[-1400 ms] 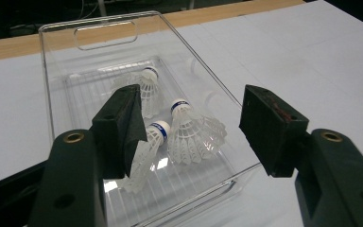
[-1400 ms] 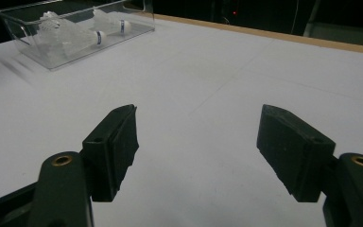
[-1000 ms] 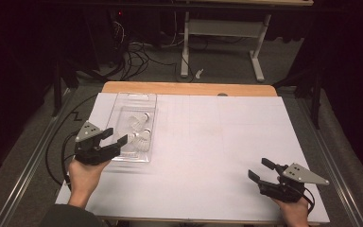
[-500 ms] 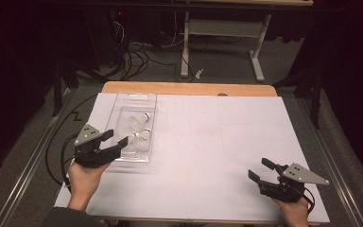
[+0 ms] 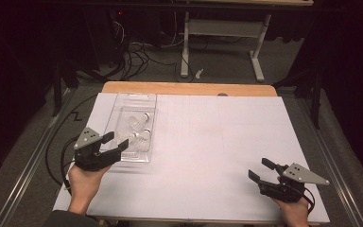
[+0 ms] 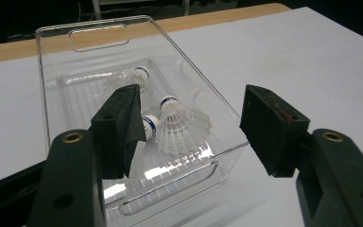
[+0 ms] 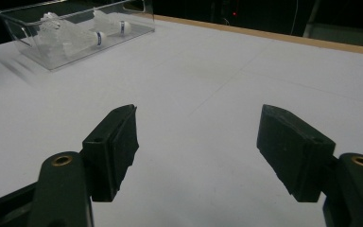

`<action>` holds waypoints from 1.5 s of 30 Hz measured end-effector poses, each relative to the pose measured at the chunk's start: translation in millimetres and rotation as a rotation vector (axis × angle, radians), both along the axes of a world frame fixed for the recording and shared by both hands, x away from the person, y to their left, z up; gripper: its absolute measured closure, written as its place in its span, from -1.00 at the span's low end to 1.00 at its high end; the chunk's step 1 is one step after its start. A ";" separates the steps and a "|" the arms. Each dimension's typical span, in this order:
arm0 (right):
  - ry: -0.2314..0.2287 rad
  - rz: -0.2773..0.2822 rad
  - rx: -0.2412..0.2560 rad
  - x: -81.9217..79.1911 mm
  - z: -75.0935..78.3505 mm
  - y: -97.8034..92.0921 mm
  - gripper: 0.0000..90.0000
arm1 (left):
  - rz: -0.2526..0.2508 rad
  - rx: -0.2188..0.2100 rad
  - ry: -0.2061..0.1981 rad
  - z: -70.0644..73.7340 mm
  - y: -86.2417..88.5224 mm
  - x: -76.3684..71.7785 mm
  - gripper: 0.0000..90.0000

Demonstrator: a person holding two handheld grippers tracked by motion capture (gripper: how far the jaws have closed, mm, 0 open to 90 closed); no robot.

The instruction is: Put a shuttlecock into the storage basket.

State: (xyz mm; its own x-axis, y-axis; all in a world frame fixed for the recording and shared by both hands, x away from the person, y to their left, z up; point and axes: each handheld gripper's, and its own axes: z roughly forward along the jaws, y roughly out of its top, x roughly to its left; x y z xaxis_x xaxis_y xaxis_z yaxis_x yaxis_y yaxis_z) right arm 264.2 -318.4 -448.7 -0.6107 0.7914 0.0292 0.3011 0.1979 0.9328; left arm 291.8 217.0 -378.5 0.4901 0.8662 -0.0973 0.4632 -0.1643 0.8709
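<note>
Over the last second my left tongs (image 5: 115, 143) have slid a little back toward me and outward, off the near part of the bin to its near left corner, while my right tongs (image 5: 263, 170) have stayed where they were. Starting with the biggest thing, the tabletop (image 5: 208, 137) is covered by a white sheet, with a strip of bare wood along its far edge. On its left side, lengthwise away from me, sits the clear plastic bin (image 6: 56, 71), a shallow open tray with a handle slot cut in each end wall. I judge it was set there so that my left hand can reach into it without crossing my body. Inside lie white feather shuttlecocks (image 6: 179, 125) with blue-banded cork tips, on their sides: I can make out three in the left gripper view, two close together toward the near end and one farther back. My left tongs hang just above the bin's near end with jaws spread wide and nothing between them, aimed down at the nearer shuttlecocks, which reads to me as lining up for a pick. My right tongs hover low over bare sheet at the near right, well apart from the bin, jaws also wide and empty, seemingly waiting.
</note>
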 end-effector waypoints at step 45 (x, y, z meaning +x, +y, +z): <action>0.000 0.000 0.001 -0.2 0.1 0.1 -0.33 | 0.001 -0.033 -0.021 -15.1 -2.5 -13.1 -0.14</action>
